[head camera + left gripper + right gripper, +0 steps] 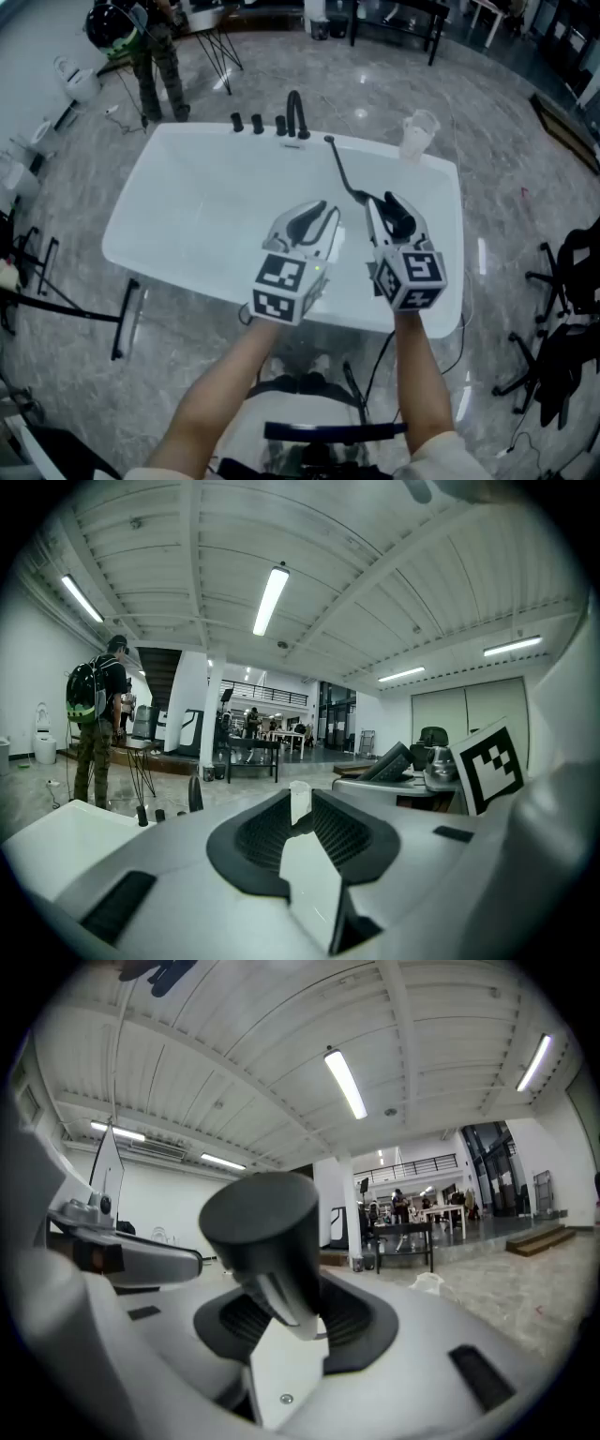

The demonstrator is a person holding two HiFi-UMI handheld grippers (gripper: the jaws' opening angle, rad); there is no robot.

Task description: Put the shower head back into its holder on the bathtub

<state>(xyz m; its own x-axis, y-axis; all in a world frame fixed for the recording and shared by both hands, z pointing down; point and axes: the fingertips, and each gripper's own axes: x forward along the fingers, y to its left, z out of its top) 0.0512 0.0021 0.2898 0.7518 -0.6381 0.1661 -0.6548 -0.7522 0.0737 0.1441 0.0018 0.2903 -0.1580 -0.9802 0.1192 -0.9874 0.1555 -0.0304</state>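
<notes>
Nearest: two bare forearms (234, 384) coming up from the bottom edge, each behind a white cube with black square markers (281, 286). Both held just past the near rim of the white rectangular bathtub (187, 197).

Left gripper (314, 220): dark ribbed pads pressed together, nothing pinched, aimed roughly level across the tub.

Right gripper (386, 208): beside the left one, slightly apart. Clamped on the black cylindrical shower head (267, 1227), with the handle standing up between the pads and the round dark end towards the camera. So shower head in the grip, above the tub's near right part and not on the deck.

Thin black hose (339, 173) running from the shower head up to the far rim, ending just right of the black arched faucet (296, 112). Holder itself not made out there.

Left of the faucet: row of three short black knobs (258, 124) on the far deck.

Far right corner of the rim: clear plastic cup (417, 136).

Beyond the tub, on grey marbled floor: person standing with a dark backpack (155, 56).
</notes>
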